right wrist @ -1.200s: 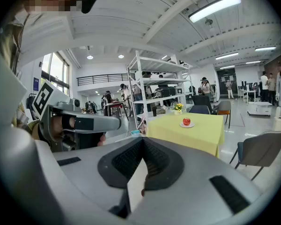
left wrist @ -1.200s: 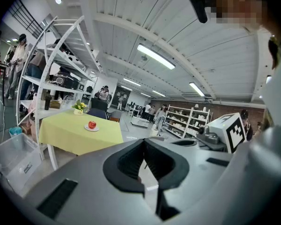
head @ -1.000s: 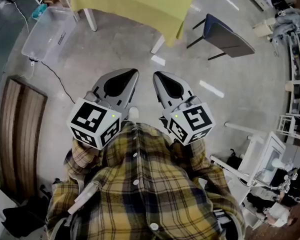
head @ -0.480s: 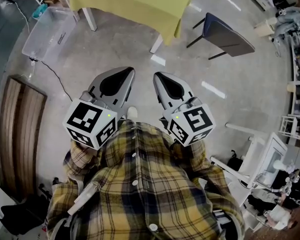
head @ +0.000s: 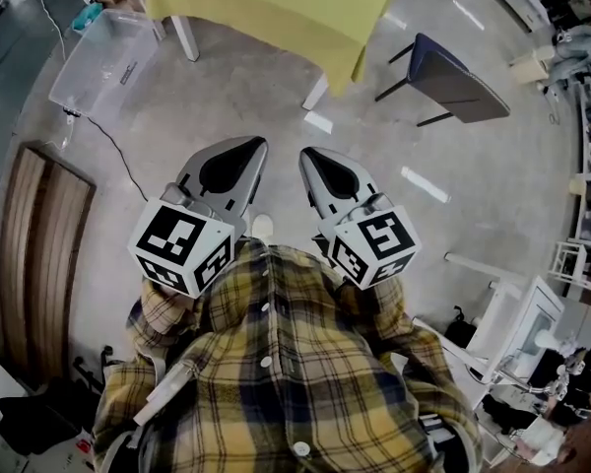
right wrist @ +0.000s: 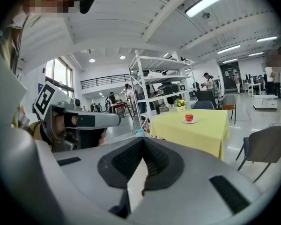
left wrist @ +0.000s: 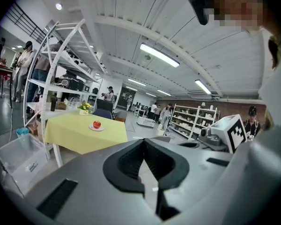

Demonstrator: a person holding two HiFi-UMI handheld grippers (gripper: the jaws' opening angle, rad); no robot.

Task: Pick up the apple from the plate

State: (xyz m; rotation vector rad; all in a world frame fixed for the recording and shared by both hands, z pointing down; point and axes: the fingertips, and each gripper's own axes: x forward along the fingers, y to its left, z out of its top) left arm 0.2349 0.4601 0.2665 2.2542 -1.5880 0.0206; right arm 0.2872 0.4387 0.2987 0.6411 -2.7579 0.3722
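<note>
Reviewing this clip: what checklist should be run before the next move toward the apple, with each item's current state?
1. Apple sits on the plate on the yellow table: ok.
2. Apple within reach: not ok, the table stands across the floor from the person.
3. Left claw free of any object: ok, shut on nothing.
4. Right claw opened for a grasp: not ok, shut.
5. Way to the table unobstructed: ok, it seems; the chair stands off to the side.

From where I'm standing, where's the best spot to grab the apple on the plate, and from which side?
I'd grip the apple across its widest middle, jaws on its left and right, coming in from the near edge of the table. It's round and sits alone on a low plate, so both sides are free.
</note>
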